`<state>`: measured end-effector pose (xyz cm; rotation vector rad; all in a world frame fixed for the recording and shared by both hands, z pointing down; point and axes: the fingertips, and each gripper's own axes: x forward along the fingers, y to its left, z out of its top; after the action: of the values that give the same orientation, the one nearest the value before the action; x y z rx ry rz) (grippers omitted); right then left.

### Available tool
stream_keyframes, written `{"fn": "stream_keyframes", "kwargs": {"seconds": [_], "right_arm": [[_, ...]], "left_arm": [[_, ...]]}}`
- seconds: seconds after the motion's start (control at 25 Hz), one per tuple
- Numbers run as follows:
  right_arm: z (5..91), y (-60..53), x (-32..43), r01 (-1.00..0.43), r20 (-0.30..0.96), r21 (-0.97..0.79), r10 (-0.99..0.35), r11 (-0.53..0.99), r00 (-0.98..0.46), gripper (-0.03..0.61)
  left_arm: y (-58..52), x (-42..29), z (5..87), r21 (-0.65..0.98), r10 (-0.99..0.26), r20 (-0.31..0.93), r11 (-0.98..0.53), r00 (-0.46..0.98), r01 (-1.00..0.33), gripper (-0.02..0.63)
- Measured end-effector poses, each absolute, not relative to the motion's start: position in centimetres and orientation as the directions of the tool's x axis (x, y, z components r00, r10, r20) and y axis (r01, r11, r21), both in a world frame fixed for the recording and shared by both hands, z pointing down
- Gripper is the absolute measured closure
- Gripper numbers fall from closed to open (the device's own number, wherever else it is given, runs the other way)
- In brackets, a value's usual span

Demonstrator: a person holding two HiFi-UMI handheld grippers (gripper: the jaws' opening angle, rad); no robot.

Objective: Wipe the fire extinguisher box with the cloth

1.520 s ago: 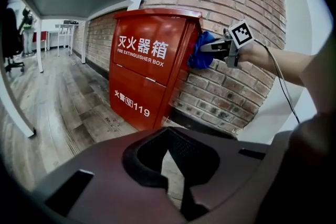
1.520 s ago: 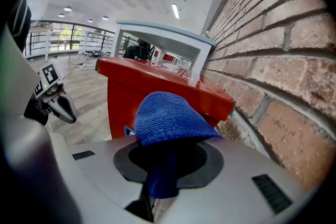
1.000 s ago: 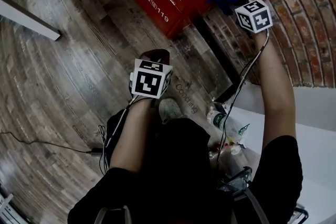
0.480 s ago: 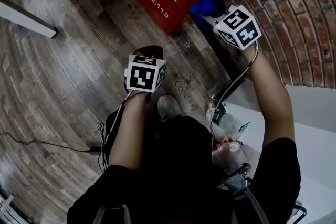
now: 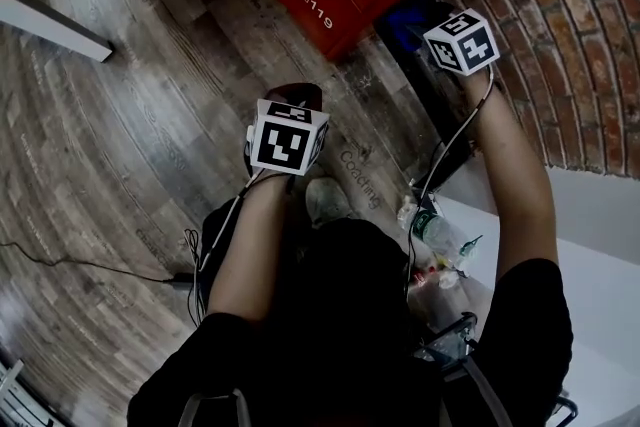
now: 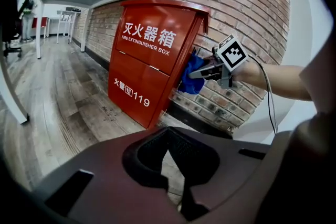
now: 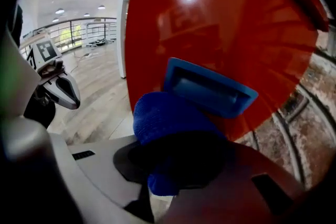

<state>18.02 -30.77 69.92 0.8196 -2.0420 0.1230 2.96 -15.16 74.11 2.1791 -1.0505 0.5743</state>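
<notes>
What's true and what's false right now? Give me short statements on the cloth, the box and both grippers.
1. The right gripper is shut on the blue cloth. True.
2. The left gripper holds a second cloth. False: its jaws are together with nothing between them.
3. The cloth is over the 119 print on the fire extinguisher box. False: it is at the box's side face, by the blue handle.
4. The box stands against a brick wall. True.

Red box (image 6: 149,68); blue cloth (image 7: 168,120); red-brown brick-pattern wall (image 6: 236,2).
</notes>
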Motion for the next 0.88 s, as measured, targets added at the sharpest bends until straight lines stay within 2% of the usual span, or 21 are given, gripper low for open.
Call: {"fn": "stream_keyframes", "kwargs": {"seconds": [0.44, 0.68, 0.88], "right_arm": [[69.4, -35.7, 24.2, -0.625, 0.788, 0.267, -0.539, 0.734, -0.297, 0.474], [73.0, -36.3, 24.9, -0.549, 0.832, 0.361, -0.526, 0.754, -0.175, 0.474], [74.9, -35.4, 23.7, -0.573, 0.85, 0.32, -0.496, 0.754, -0.178, 0.474]], "left_arm": [[-15.8, 0.5, 75.9, 0.323, -0.517, 0.666, -0.451, 0.538, -0.832, 0.606], [-15.4, 0.0, 76.3, 0.318, -0.509, 0.68, -0.442, 0.527, -0.839, 0.606], [-15.1, -0.1, 76.1, 0.321, -0.51, 0.682, -0.435, 0.524, -0.841, 0.606]]}}
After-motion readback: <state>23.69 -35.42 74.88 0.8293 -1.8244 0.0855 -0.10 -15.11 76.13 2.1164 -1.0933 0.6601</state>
